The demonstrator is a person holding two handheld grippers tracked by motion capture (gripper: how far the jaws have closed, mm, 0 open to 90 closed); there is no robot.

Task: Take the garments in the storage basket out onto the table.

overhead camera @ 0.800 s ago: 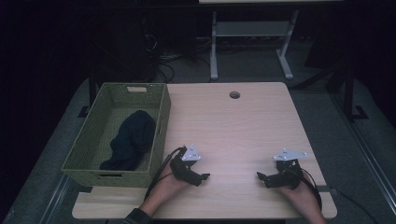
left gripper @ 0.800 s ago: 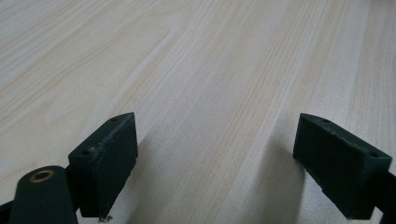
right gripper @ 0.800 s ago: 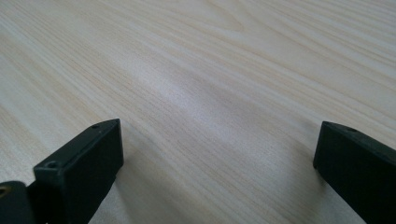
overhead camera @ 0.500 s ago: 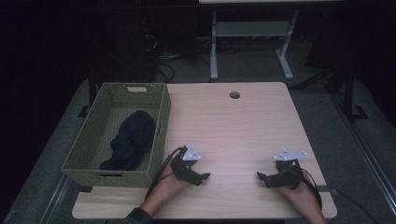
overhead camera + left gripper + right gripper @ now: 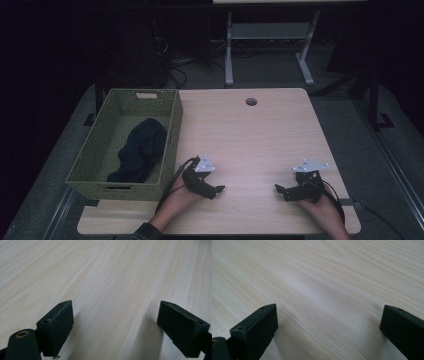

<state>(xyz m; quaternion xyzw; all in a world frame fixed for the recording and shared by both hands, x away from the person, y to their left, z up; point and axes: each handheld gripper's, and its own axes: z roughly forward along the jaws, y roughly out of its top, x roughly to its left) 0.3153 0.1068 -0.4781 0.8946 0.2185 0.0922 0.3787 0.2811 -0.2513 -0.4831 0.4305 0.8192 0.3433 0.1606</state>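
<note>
- The left gripper (image 5: 216, 190) rests near the tabletop's (image 5: 260, 135) near edge, just beside the basket's right wall; its jaws stand wide with only bare wood between them
- The right gripper (image 5: 281, 190) rests towards the near right corner, jaws likewise wide and holding nothing
- The dark cloth (image 5: 139, 150) lies bunched inside the green woven basket (image 5: 172, 130) at the tabletop's left edge, apart from the left gripper's jaws and well apart from the right's
</note>
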